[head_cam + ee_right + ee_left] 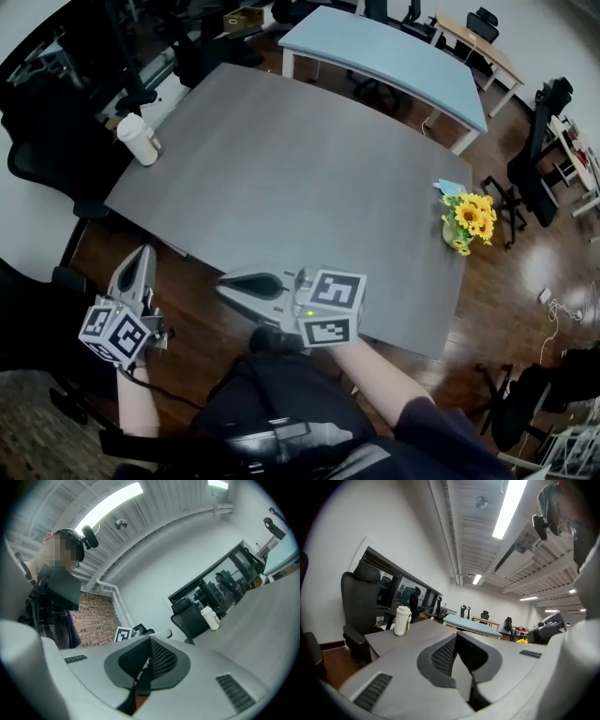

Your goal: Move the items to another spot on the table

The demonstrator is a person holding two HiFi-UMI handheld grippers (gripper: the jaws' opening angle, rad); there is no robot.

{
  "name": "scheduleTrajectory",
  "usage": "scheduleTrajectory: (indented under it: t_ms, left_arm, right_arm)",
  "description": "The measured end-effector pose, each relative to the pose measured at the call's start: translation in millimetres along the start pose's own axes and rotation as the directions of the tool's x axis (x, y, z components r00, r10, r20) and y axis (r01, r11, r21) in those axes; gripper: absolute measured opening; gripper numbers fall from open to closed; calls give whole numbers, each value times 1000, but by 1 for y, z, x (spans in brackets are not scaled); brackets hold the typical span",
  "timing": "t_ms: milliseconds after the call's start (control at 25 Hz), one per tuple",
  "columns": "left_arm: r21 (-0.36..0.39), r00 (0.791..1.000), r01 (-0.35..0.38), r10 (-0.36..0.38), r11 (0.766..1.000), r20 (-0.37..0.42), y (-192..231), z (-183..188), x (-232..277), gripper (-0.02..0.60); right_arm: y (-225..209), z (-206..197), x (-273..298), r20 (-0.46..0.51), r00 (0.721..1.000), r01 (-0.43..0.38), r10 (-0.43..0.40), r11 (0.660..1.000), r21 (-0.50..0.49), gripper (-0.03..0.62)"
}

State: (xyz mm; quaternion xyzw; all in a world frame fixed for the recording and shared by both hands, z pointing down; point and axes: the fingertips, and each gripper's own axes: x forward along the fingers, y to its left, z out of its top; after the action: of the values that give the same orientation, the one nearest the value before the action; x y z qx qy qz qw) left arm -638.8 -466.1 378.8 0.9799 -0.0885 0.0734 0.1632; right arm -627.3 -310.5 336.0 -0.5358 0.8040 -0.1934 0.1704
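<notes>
Approach step: my left tool (141, 255) and right tool (226, 284) are closed, empty, by the worktop's (300, 178) near edge. Next, I open one toward the left-corner cup (139, 139).

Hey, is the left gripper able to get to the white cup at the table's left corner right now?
Probably yes. The left gripper sits off the near edge, roughly facing the white cup, with only bare tabletop between them. Its jaws are shut, so they'd need opening first.

No readable text, label or number shows anywhere.
</notes>
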Motion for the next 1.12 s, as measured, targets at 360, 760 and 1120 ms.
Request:
scheduleTrajectory:
  t_ms: [360,760,1120]
  left_arm:
    - [-245,999,23,-29,969,-19,55,-20,-31,21]
    - [-233,969,191,-221,954,-110,4,-40,18,21]
    - [-142,927,301,-325,943,-189,-93,-65,65,21]
  right_arm:
    - [0,-20,58,-84,996,39,-35,998,41,-20]
    - [7,-13,24,-21,989,144,-144,989,29,-20]
    - [3,-10,-84,98,956,276,-275,961,7,-20]
